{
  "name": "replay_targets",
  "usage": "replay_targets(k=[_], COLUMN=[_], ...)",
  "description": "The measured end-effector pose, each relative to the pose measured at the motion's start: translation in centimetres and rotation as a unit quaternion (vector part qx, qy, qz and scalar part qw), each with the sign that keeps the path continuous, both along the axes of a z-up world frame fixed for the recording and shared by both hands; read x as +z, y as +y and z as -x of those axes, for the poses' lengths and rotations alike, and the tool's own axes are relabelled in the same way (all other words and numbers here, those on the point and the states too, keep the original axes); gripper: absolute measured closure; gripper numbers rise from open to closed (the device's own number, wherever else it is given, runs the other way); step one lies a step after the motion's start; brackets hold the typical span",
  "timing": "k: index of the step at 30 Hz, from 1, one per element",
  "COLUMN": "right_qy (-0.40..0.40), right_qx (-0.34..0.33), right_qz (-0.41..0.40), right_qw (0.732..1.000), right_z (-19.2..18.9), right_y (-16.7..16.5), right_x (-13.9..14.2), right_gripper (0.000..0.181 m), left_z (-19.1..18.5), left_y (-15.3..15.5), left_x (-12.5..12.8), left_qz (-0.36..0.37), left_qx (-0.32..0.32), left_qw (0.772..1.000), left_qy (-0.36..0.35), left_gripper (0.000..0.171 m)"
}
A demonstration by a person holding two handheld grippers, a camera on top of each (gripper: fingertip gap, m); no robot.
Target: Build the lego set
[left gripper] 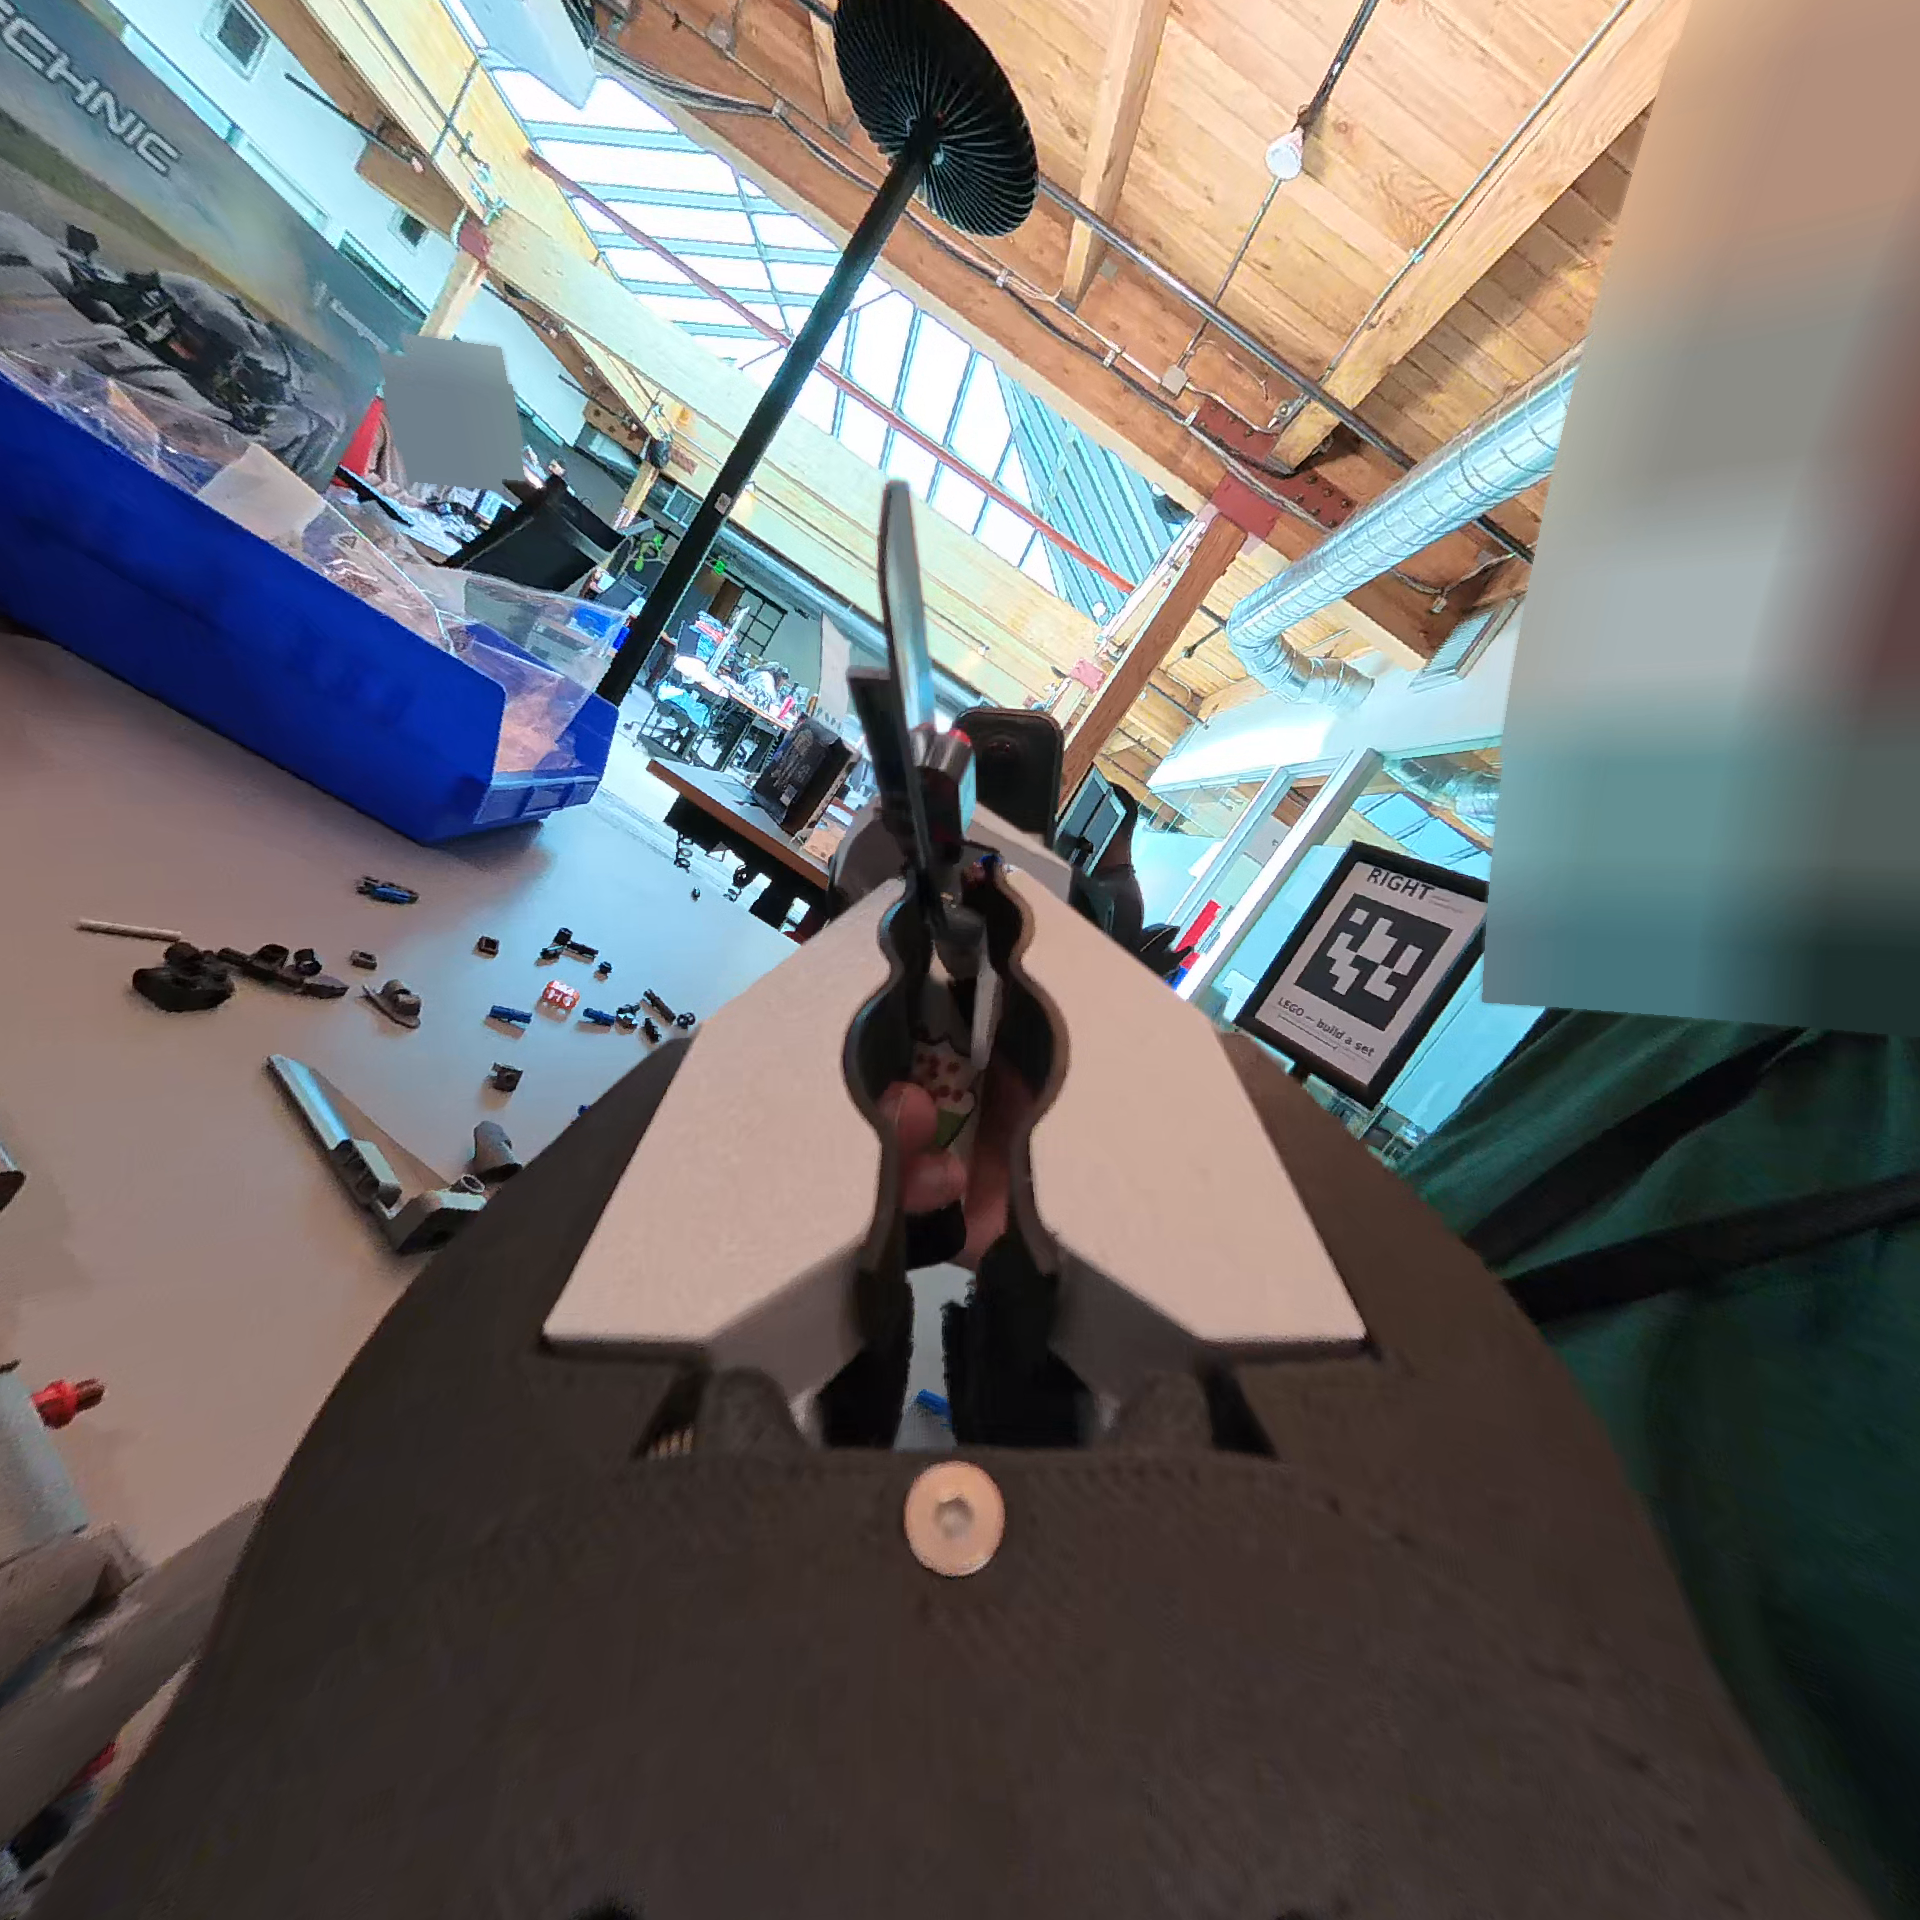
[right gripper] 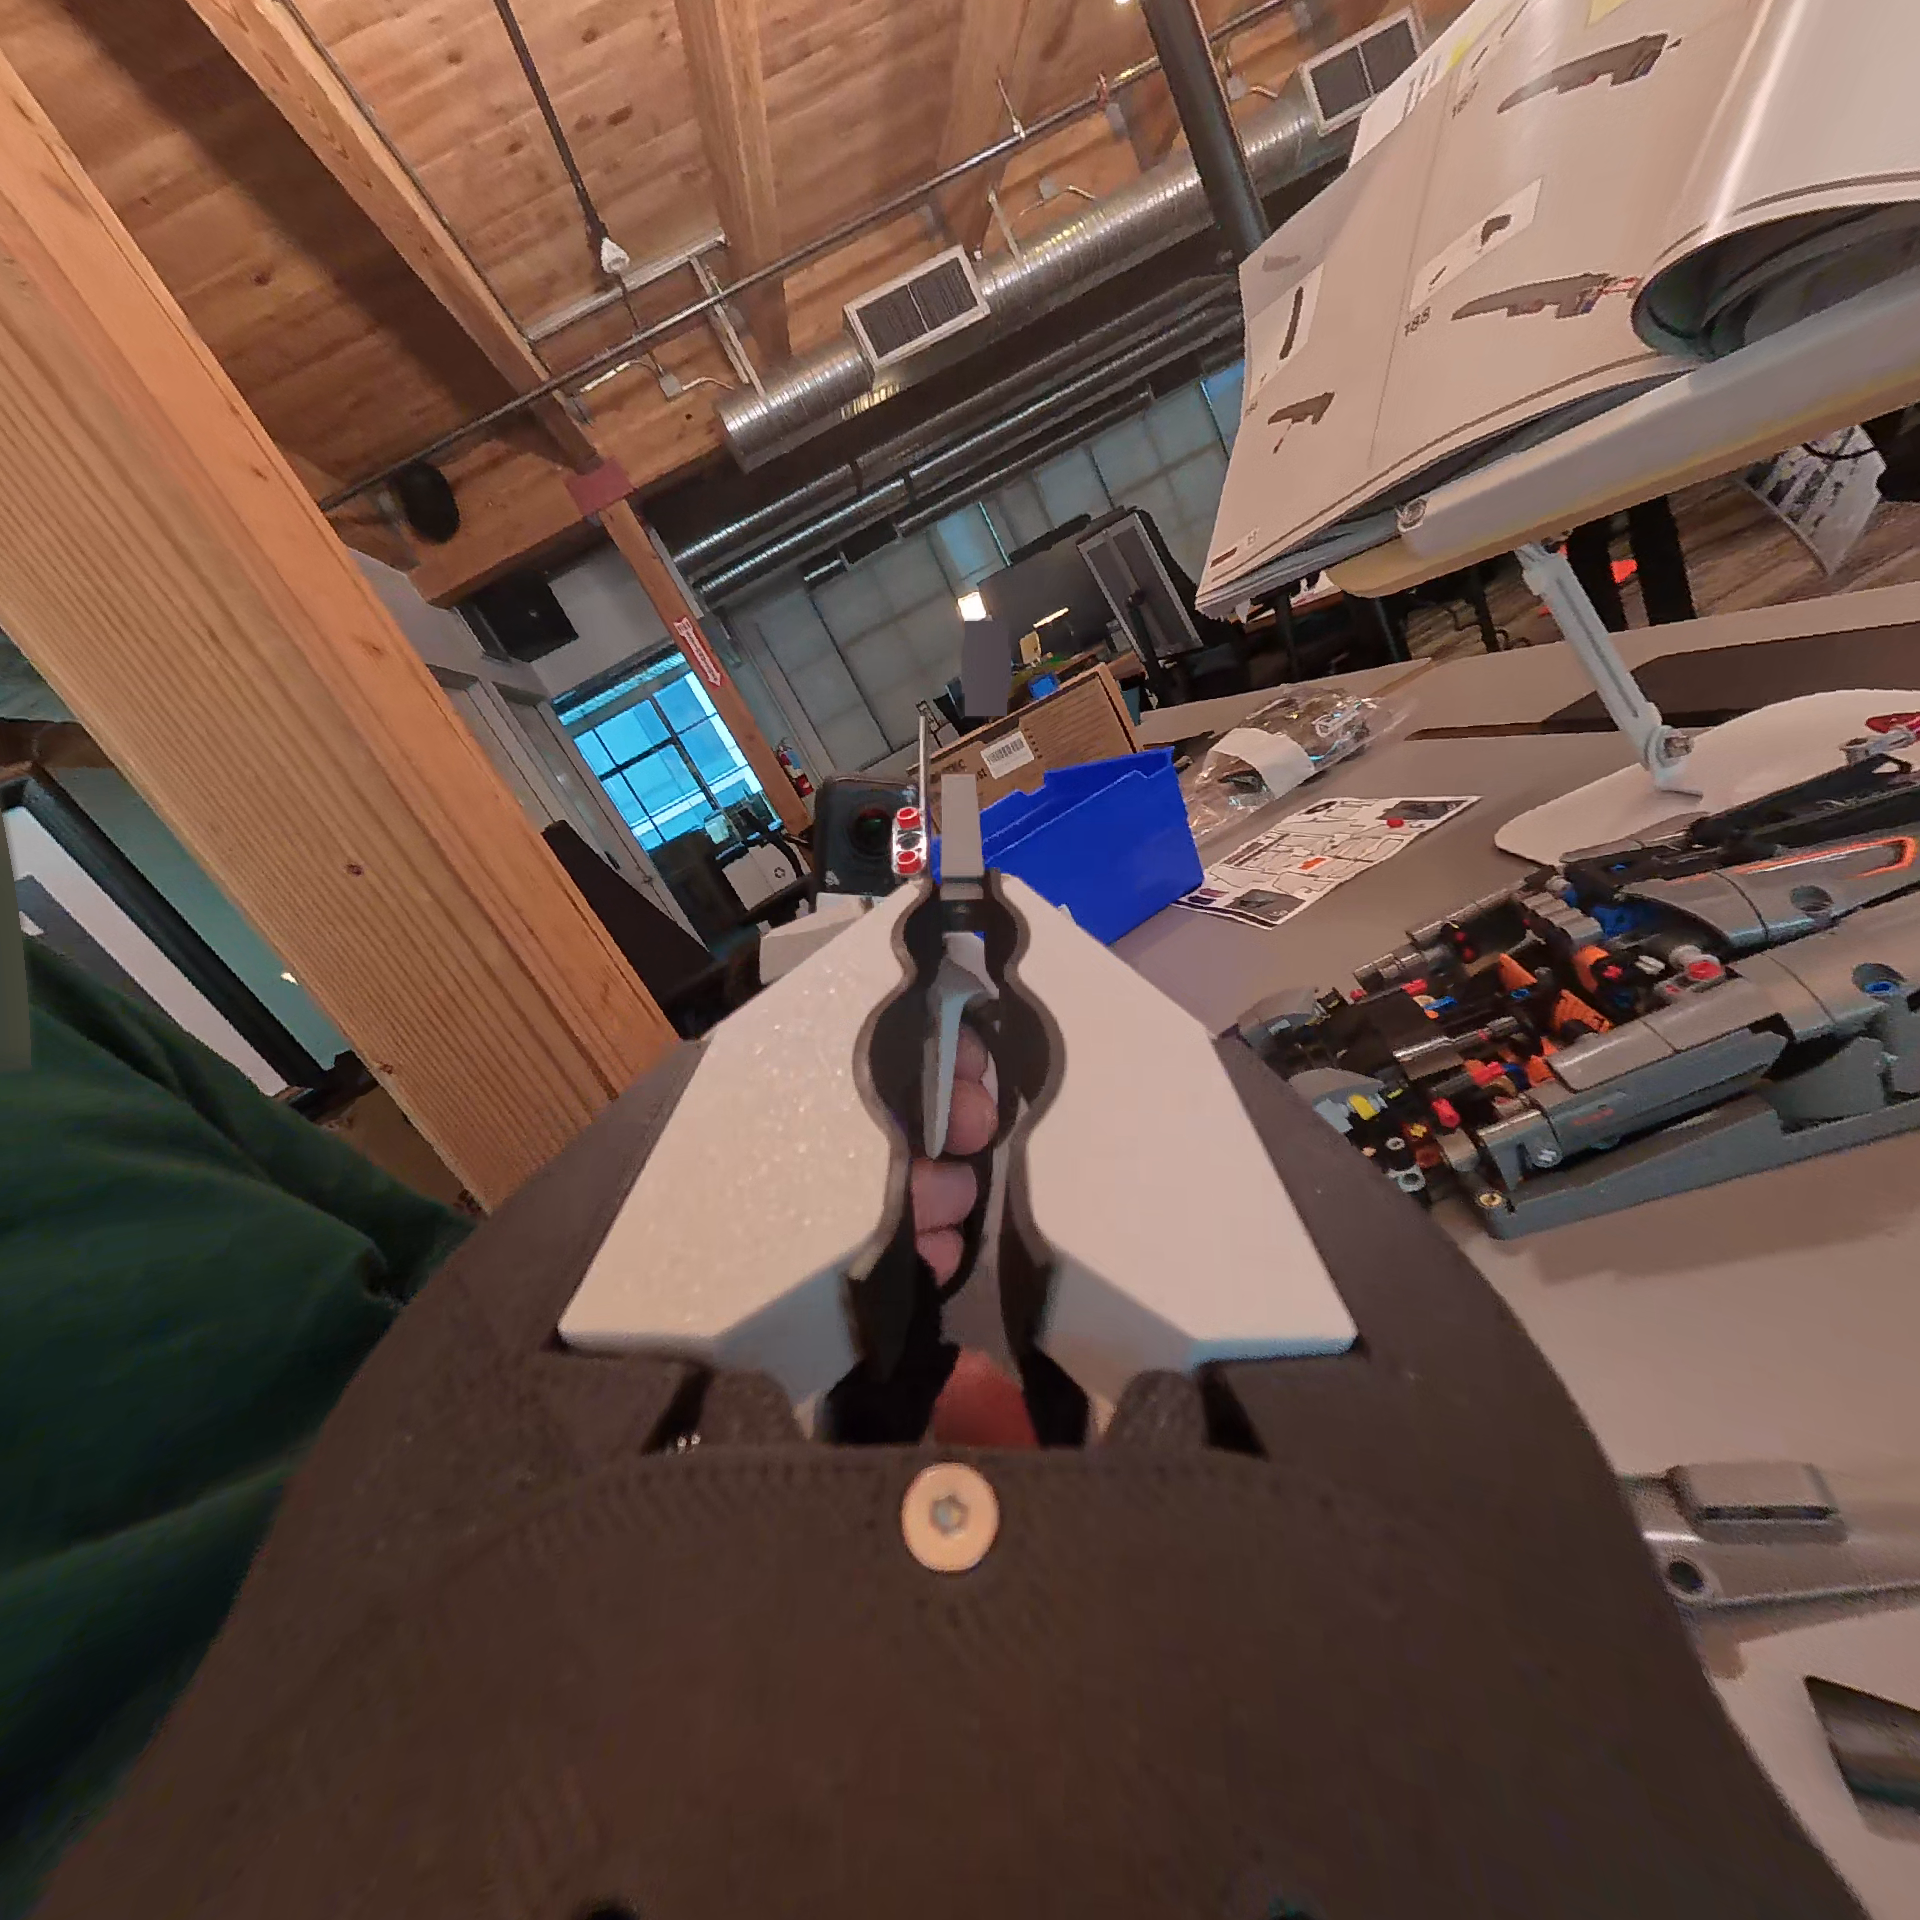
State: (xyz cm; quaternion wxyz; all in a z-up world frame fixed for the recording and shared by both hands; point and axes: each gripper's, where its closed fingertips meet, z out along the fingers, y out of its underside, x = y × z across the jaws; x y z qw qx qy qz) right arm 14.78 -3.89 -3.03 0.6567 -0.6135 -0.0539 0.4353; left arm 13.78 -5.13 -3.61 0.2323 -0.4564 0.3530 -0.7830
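Note:
My left gripper (left gripper: 940, 904) is shut on a small grey and black lego assembly (left gripper: 912, 644) with red pins, held up in the air and tilted towards the ceiling. My right gripper (right gripper: 961, 914) is shut on a grey part (right gripper: 958, 831) of what looks like the same assembly, and meets the left gripper nose to nose. The right gripper shows just behind the assembly in the left wrist view (left gripper: 1003, 758). The left gripper shows in the right wrist view (right gripper: 857, 831). The half-built grey lego car (right gripper: 1610, 997), with orange and red parts, lies on the table to the right.
Loose small lego parts (left gripper: 395, 997) and a long grey panel (left gripper: 343, 1143) lie on the white table. A blue bin (left gripper: 260, 634) holds plastic bags. An open instruction booklet (right gripper: 1507, 260) rests on a stand. A second blue bin (right gripper: 1091, 842) and a framed marker sign (left gripper: 1361, 977) stand nearby. Both grippers' tips are close together, under 4 cm apart. Both grippers' tips are roughly 20 centimeters from the long grey panel (left gripper: 343, 1143).

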Motion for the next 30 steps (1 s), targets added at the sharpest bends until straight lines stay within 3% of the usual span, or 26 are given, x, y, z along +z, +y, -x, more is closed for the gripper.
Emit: replay_targets(k=[11, 30], right_qy=[-0.114, -0.231], right_qx=[0.018, 0.013], right_qz=[0.027, 0.082], right_qw=[0.993, 0.969], right_z=[0.8, 2.9], right_y=[-0.4, 1.2], right_x=[0.3, -0.8], right_gripper=[0.176, 0.175], left_z=[0.8, 2.2], left_y=[1.4, 2.6], left_x=[-0.5, -0.8], left_qz=[0.008, 0.036], left_qx=[0.024, 0.017], left_qw=[1.000, 0.999], left_qy=[0.002, -0.028], left_gripper=[0.162, 0.162])
